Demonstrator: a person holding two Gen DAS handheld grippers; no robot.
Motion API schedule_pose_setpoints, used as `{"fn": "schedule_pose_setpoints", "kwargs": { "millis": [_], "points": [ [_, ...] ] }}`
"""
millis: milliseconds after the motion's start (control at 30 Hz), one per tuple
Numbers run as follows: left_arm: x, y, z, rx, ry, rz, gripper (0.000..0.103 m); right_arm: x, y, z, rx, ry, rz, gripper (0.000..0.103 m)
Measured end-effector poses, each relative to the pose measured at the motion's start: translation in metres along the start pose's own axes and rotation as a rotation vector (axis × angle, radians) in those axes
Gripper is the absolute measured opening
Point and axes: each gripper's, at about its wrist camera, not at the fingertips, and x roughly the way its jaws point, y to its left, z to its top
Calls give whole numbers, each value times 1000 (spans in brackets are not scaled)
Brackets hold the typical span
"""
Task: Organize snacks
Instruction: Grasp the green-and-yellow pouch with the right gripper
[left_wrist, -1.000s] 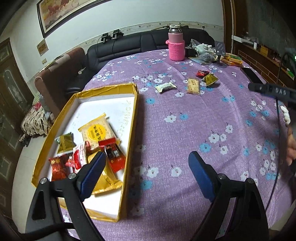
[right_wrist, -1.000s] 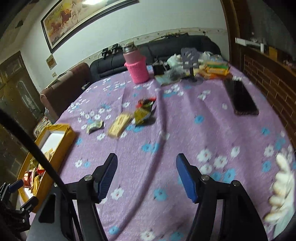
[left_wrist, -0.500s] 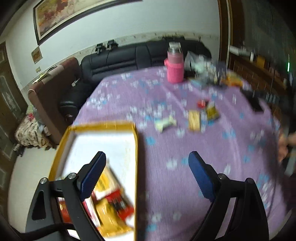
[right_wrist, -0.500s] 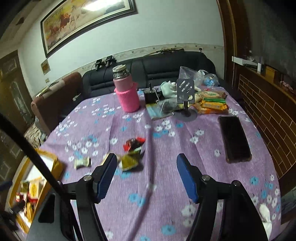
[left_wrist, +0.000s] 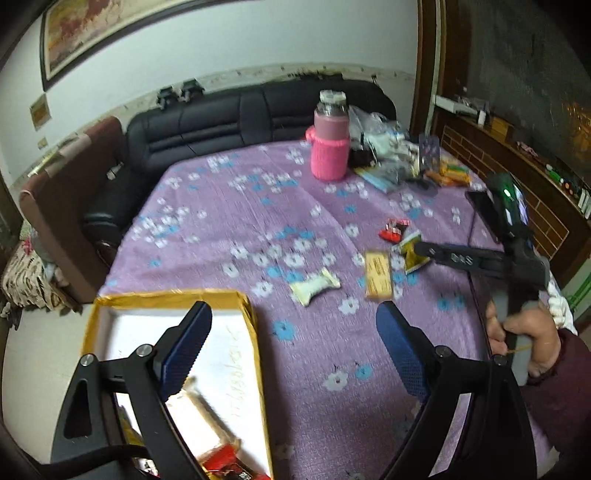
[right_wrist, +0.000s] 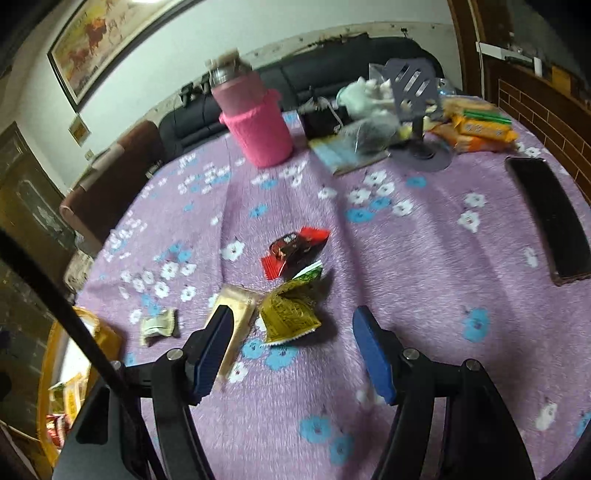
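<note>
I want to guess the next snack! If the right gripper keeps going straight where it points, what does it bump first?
Probably the crinkly yellow-green snack packet. It lies just ahead of the right gripper, between its open jaws, with the red-and-black candy wrapper behind it. Depth is hard to judge.

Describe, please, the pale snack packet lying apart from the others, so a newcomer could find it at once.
Start at the yellow box on the purple tablecloth. Just beyond its far corner lies the white packet, nearer the box than the tan bar. It is the only whitish, pinched-ended wrapper; its neighbours are tan, yellow-green and red.
</note>
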Motion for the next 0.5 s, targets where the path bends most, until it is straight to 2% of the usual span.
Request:
{"fn": "schedule_pose_setpoints", "kwargs": {
  "millis": [100,233,300,333,500],
  "points": [
    [-4,12,1,-24,0,1,88,14,9,2,-25,14,-31,67],
    [-29,44,5,-93,-35,21,88,27,14,3,-62,28,-77,66],
    [-40,57,5,-106,-50,48,88,34,16,2,-79,34,-99,54],
    [-45,62,5,-112,-58,59,88,38,15,2,-79,41,-105,42],
    [-69,88,-7,-171,-79,87,88,38,9,-1,-61,33,-82,40]
  ]
}}
